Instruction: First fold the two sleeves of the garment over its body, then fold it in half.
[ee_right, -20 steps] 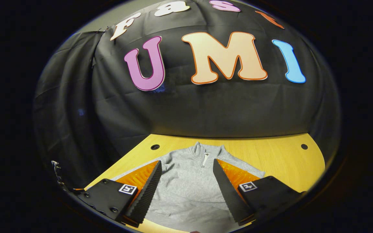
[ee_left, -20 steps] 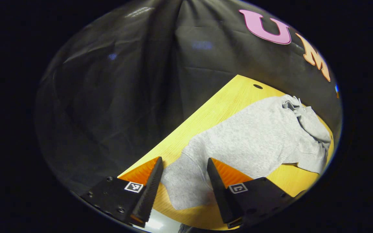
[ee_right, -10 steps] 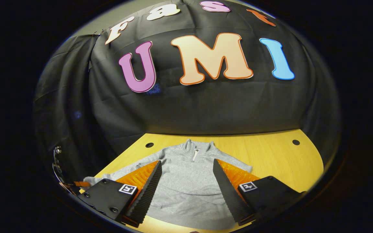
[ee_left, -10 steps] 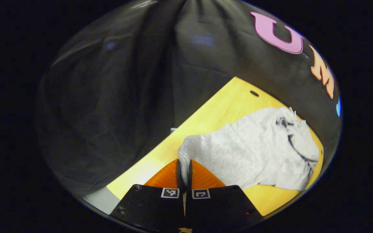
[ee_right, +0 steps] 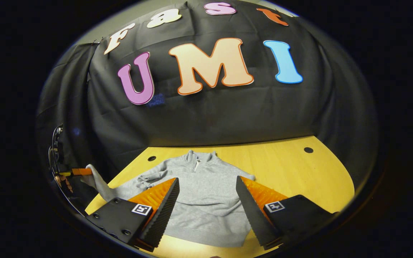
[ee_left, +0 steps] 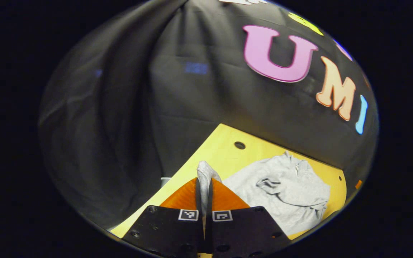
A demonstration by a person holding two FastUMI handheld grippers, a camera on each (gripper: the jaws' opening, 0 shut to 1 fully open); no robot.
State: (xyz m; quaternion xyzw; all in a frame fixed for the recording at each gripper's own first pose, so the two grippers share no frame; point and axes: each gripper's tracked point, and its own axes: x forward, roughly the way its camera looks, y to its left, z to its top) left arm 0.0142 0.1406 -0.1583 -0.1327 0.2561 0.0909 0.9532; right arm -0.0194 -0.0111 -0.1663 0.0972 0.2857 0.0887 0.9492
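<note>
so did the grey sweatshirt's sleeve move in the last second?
Yes. The grey sweatshirt's sleeve, clamped in the left tool, is lifted off the yellow table.

a staged recording booth, not a home: black cloth (ee_right: 206, 118) hangs as the wall behind and beside a bare yellow wooden table (ee_right: 292, 172) with round drilled holes (ee_right: 308, 149) near its back edge, lit from above

One grey garment (ee_right: 206, 200), one yellow table (ee_right: 292, 175) with two holes, two grippers.
</note>
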